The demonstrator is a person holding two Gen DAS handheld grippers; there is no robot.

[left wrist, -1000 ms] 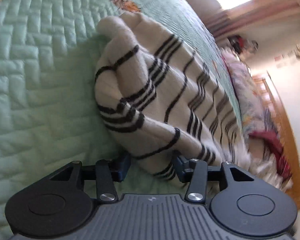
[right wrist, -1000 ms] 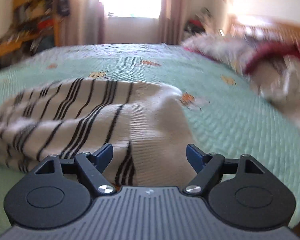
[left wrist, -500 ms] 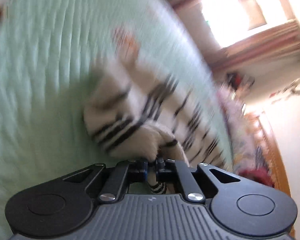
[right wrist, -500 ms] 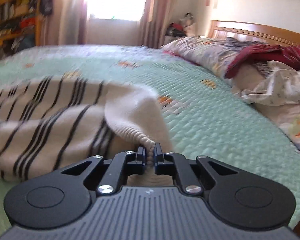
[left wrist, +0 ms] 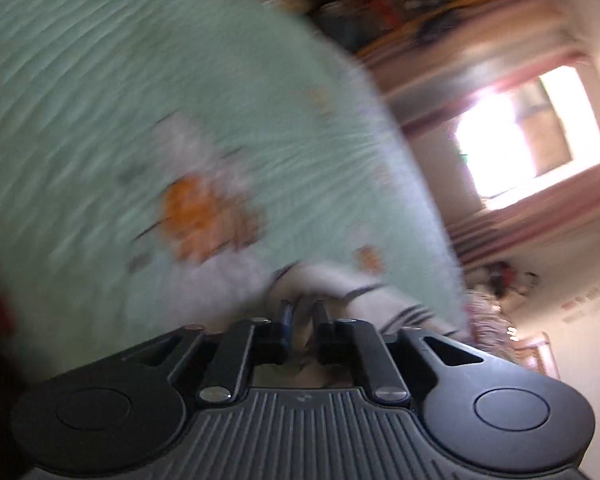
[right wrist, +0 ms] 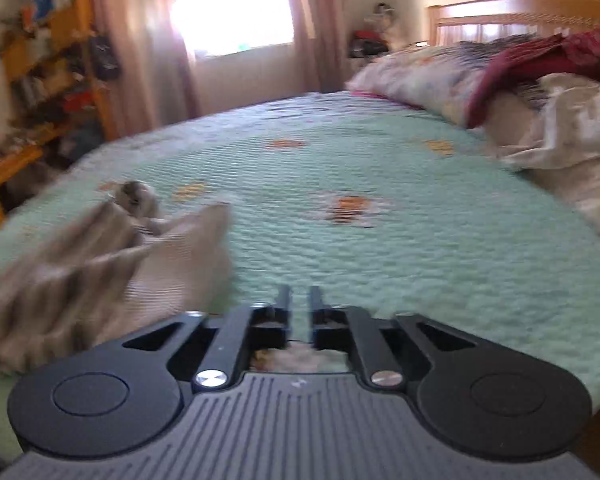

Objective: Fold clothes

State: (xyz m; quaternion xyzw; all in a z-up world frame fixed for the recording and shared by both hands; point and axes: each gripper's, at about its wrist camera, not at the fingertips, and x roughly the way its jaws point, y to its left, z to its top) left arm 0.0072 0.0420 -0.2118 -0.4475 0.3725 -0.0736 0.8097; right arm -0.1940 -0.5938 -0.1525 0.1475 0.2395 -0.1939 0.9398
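Observation:
The view from the left wrist is badly blurred. A cream sweater with dark stripes (left wrist: 342, 286) bunches at my left gripper (left wrist: 303, 312). A fold of it sits pinched between the narrow, slightly opening jaws, above the green quilt (left wrist: 140, 100). In the right wrist view the same sweater (right wrist: 100, 272) lies smeared to the left of my right gripper (right wrist: 299, 300). That gripper's jaws are opening, and the small gap between the tips shows only the quilt (right wrist: 380, 168). A scrap of pale cloth shows below the base of its fingers.
Pillows, a red cloth (right wrist: 540, 60) and rumpled bedding (right wrist: 572, 120) are heaped by the wooden headboard (right wrist: 520, 12) at the right. Cluttered yellow shelves (right wrist: 52, 72) stand beyond the bed's left edge. A bright curtained window (right wrist: 232, 8) is at the back.
Both grippers closed on the sweater. The left then swung fast across the bed with cloth in it. The right rose, and the sweater now lies to its left, with its jaws slightly parted.

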